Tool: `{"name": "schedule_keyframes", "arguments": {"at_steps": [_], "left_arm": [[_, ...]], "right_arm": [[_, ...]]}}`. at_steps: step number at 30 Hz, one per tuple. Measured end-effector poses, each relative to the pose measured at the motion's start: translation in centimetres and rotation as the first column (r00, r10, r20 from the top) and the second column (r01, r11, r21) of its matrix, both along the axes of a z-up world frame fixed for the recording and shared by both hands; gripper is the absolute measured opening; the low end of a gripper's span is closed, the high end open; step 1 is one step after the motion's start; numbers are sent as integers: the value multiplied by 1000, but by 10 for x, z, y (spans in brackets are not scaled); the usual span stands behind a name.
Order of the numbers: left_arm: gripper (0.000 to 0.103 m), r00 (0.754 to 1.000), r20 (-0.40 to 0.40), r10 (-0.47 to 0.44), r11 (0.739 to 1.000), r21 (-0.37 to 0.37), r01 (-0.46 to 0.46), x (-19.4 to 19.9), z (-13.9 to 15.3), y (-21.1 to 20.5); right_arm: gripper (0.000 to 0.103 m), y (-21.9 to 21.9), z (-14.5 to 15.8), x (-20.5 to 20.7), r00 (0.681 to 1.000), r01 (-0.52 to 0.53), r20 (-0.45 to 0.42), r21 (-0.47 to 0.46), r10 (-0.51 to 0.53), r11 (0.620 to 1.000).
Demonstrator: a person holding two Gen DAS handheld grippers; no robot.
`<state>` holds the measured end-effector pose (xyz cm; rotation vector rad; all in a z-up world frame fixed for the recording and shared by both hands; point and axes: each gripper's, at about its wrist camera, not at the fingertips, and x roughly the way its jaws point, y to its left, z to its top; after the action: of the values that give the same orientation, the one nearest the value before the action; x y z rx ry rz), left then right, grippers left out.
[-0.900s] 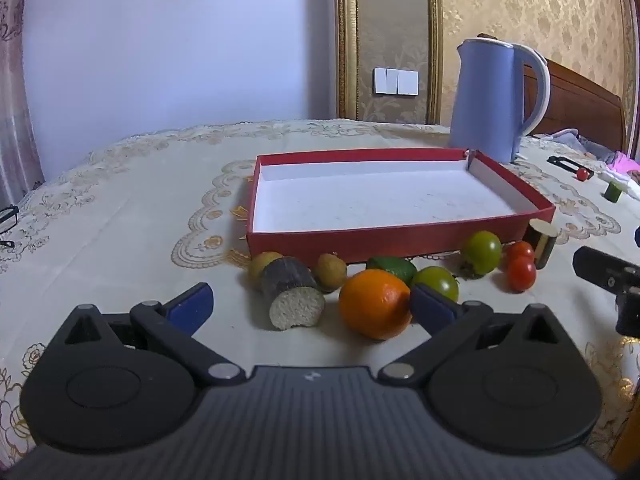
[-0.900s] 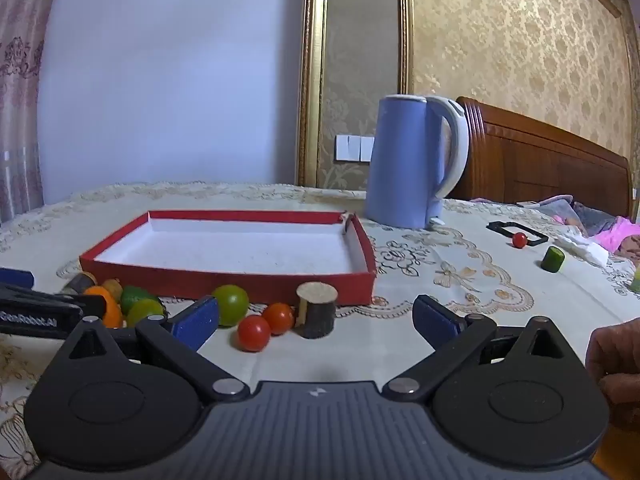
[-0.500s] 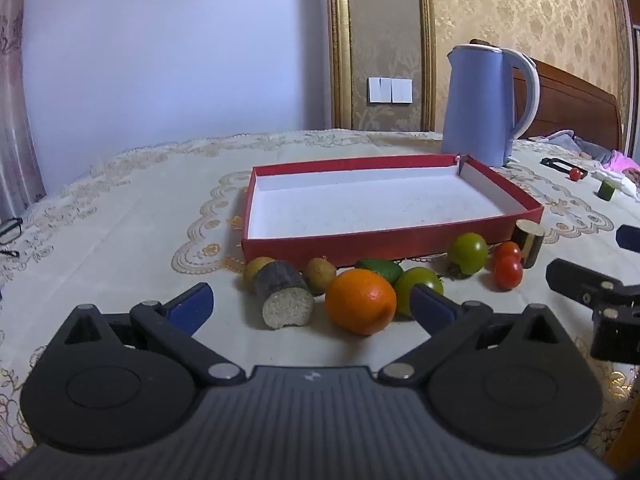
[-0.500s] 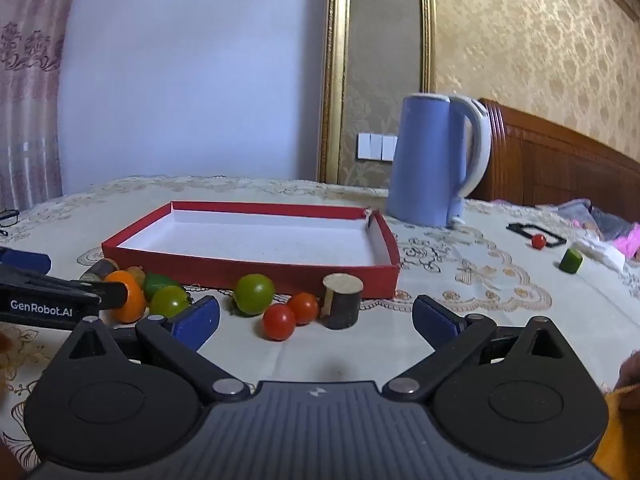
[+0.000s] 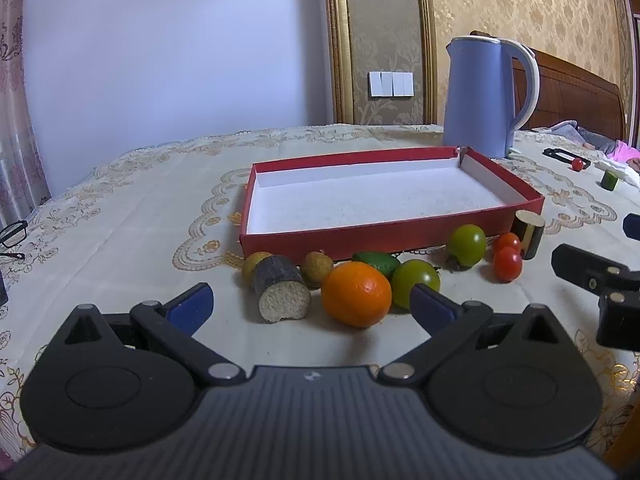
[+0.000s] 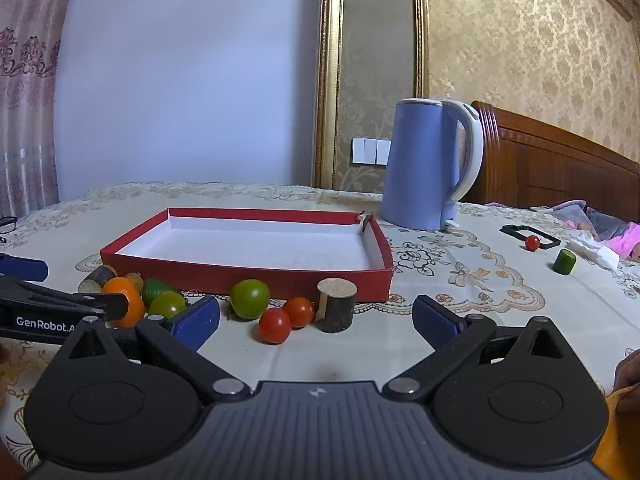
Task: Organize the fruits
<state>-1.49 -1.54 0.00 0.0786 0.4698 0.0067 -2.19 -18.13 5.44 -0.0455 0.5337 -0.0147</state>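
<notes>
- Left gripper and right gripper: fingers spread fully, holding nothing
- Orange sits on the surface just near of the empty red tray, among tomatoes
- Likely firm, round, prone to rolling; take it across its widest middle

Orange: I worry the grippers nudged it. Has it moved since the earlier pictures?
No. The orange still lies before the front wall of the red tray, between the dark cut piece and the green tomato. Only the camera shifted.

Both tongs agape (tilted down)
</notes>
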Motion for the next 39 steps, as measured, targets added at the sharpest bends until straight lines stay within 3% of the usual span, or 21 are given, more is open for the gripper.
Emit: {"name": "schedule_keyframes", "arguments": {"at_steps": [28,39], "left_arm": [[103,1000,-4,12,1000,0,-12,2,-1,5],[103,999,19,-38,999,6,38,-11,-8,21]], "right_arm": [[103,-2,-6,6,1000,19,15,-8,-19,1000],[103,-1,-8,6,1000,13,13,-10,-13,1000]]}}
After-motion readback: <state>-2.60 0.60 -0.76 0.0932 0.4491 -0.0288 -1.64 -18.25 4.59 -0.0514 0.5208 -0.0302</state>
